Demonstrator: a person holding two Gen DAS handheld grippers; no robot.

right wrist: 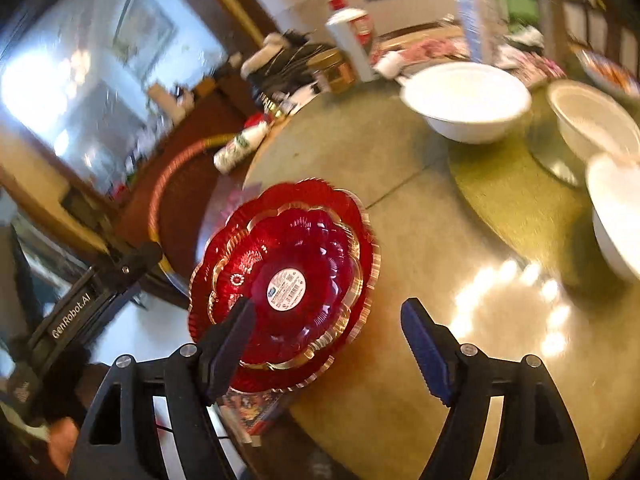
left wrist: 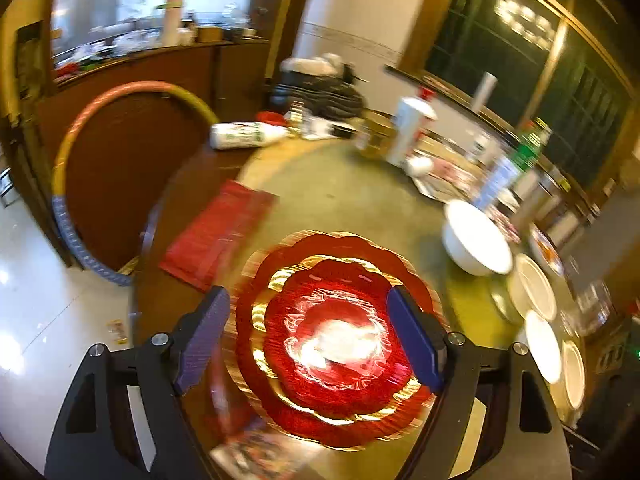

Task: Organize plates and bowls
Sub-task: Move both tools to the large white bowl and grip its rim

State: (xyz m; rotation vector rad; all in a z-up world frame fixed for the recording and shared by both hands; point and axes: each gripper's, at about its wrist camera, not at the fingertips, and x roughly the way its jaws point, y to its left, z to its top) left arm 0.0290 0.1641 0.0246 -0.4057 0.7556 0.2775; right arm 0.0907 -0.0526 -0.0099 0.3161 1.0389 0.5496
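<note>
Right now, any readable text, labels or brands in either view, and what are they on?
"GenRobot.AI": on the left gripper, the black body seen in the right wrist view.
Round white sticker on the smaller red plate: print too small to read.
Bottle labels at the table's far edge: blurred, unreadable.

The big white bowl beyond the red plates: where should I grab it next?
Take the white bowl by its thin rim, probably the near edge facing the right gripper. It sits upright and apart from the red plates, so one finger can likely drop inside, one outside.
</note>
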